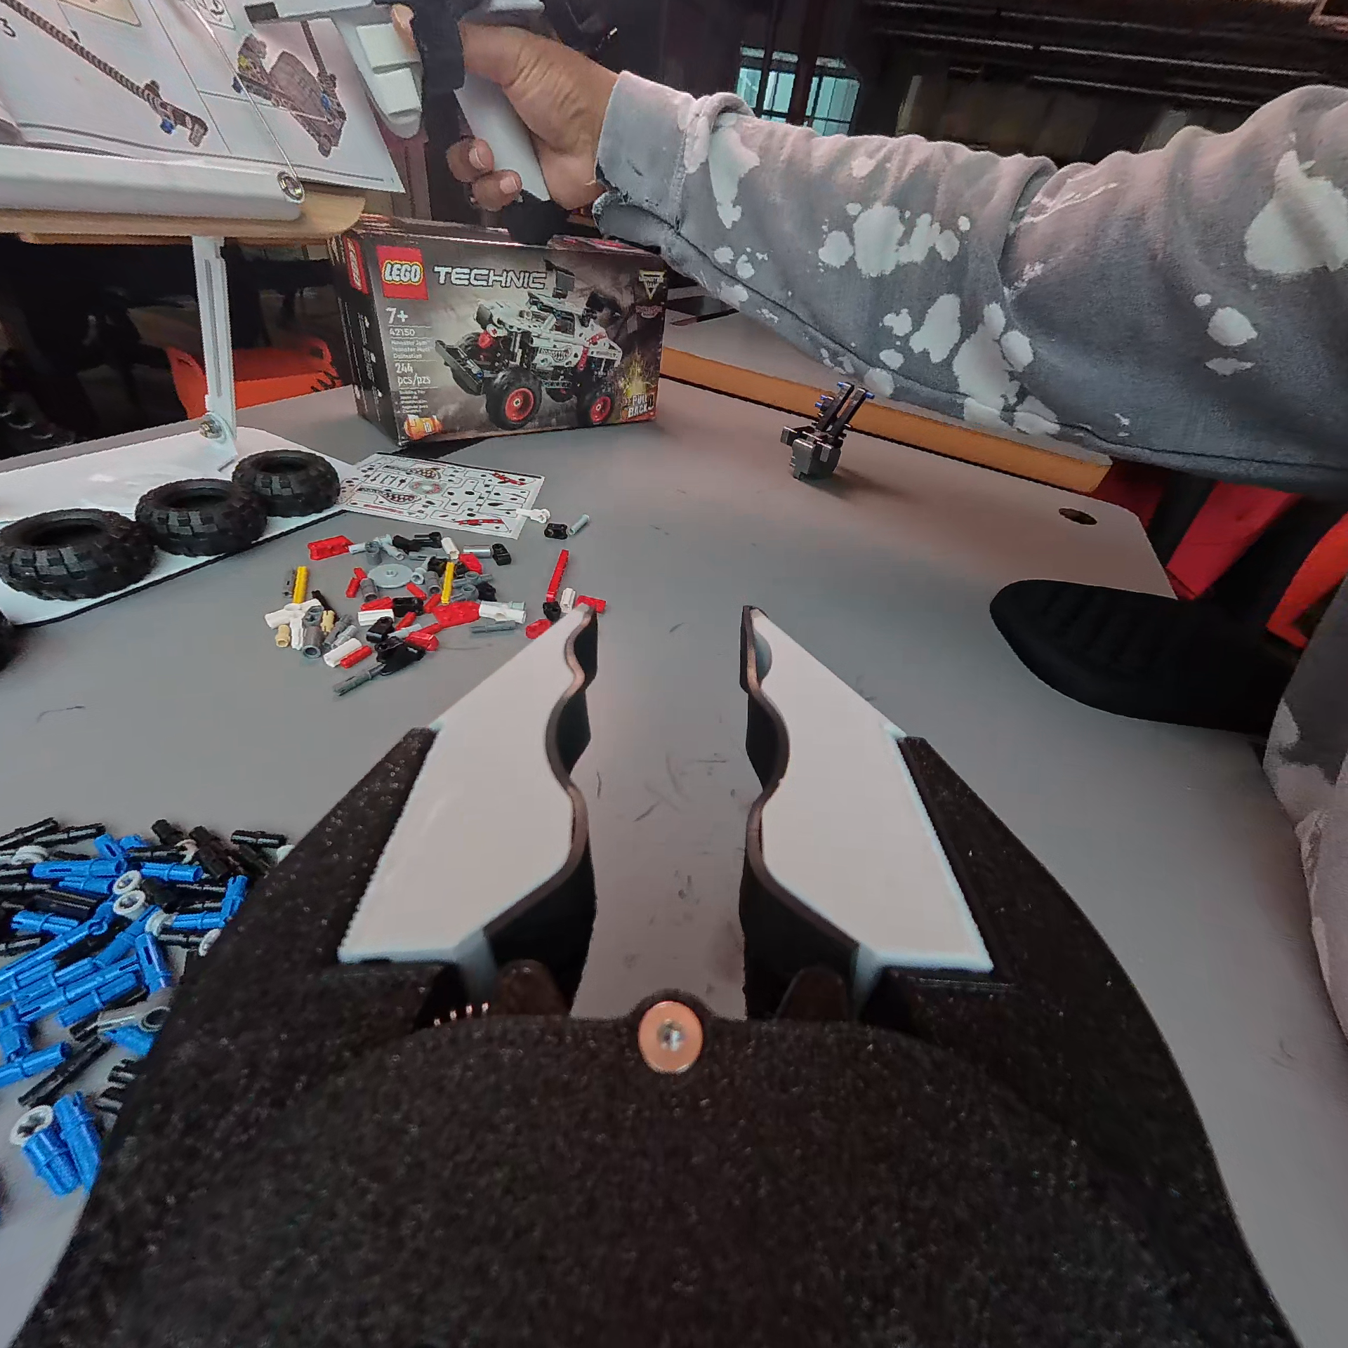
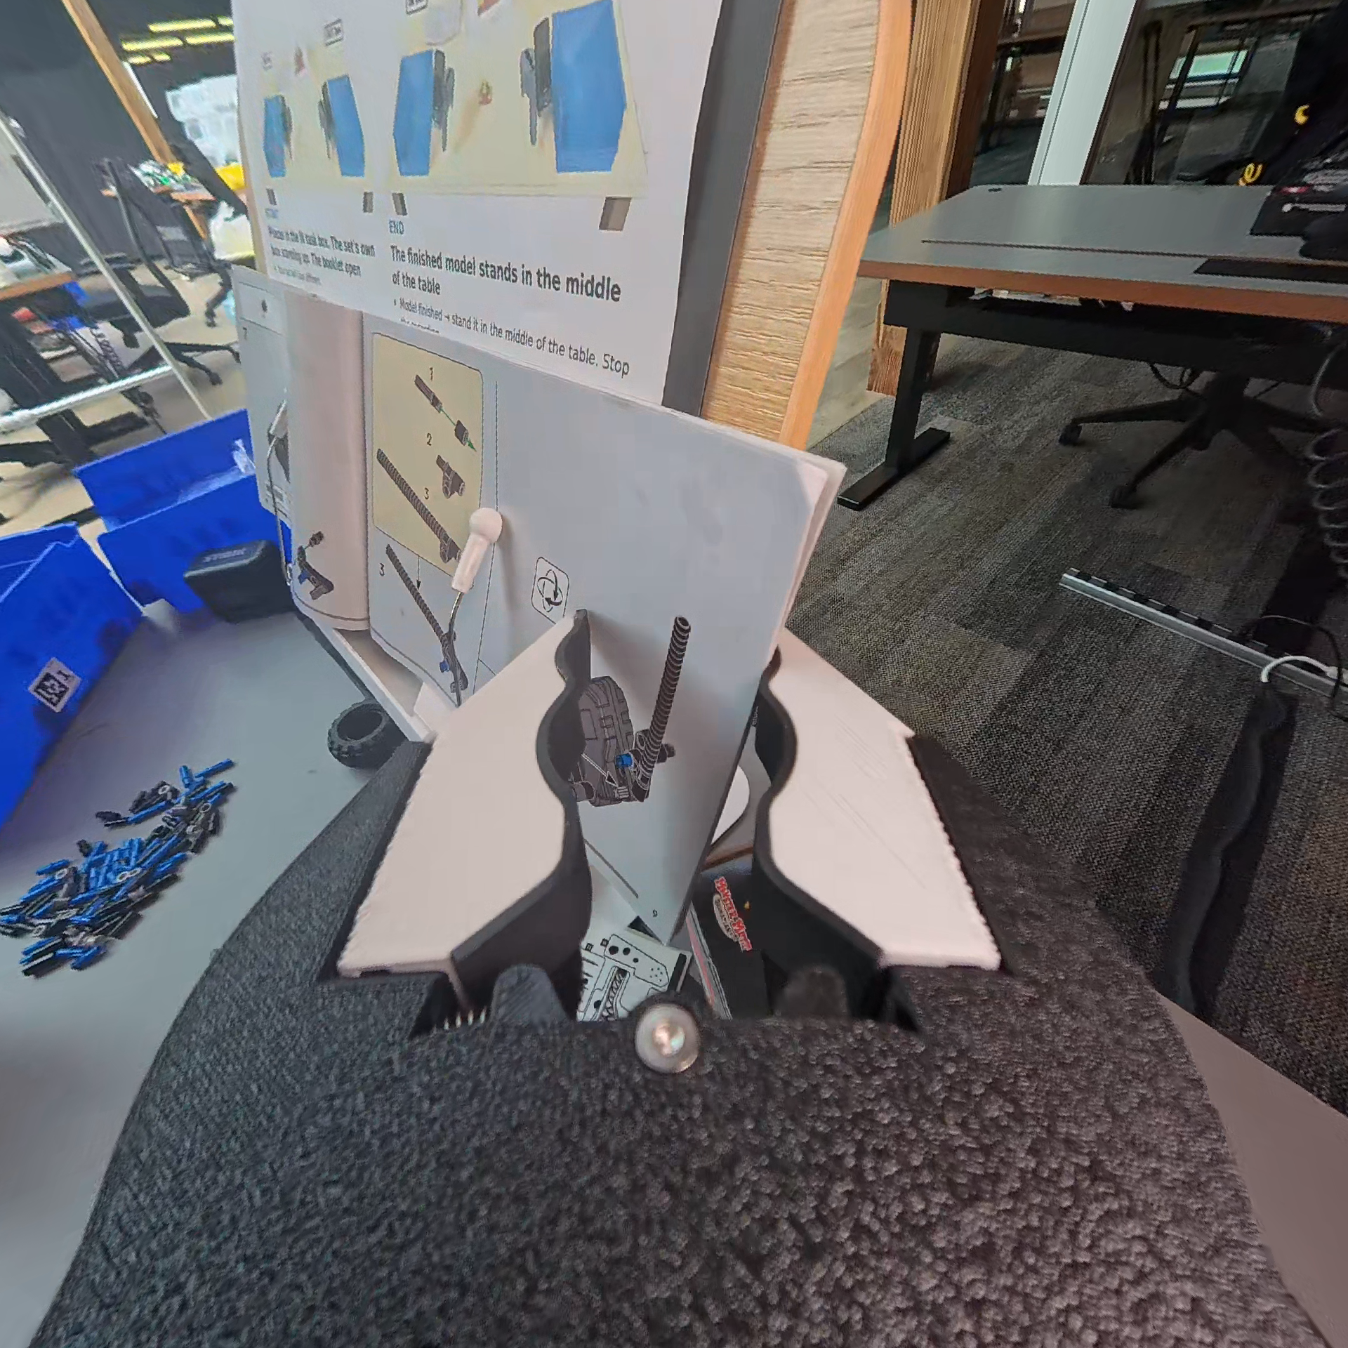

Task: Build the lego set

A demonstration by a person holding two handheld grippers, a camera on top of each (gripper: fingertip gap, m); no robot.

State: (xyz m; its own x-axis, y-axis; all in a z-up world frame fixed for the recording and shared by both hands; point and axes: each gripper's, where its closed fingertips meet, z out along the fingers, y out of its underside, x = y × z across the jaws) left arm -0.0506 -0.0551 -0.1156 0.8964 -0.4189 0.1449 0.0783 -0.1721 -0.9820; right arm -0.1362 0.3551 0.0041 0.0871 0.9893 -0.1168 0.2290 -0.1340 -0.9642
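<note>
My left gripper [image 1: 669, 613] is open and empty, low over the grey table [image 1: 875, 656]. A pile of small red, black, grey and white parts [image 1: 408, 605] lies just left of its tips. A small grey and black assembly [image 1: 820, 441] stands farther off to the right. My right gripper [image 2: 675, 642] is raised at the instruction booklet [image 2: 642, 525] on its white stand [image 1: 215, 328]. Its jaws stand apart with a lifted page between them; the right fingertip is hidden behind the page. A hand [image 1: 540, 109] holds this gripper in the left wrist view.
Blue and black pins [image 1: 95, 926] lie at the left, also in the right wrist view [image 2: 117, 868]. Three tyres [image 1: 197, 514], a sticker sheet [image 1: 445, 485] and the set's box [image 1: 503, 335] sit behind. Blue bins [image 2: 58, 642] and a poster [image 2: 474, 146] stand beyond. The left gripper's tips are roughly 45 centimetres from the right gripper's.
</note>
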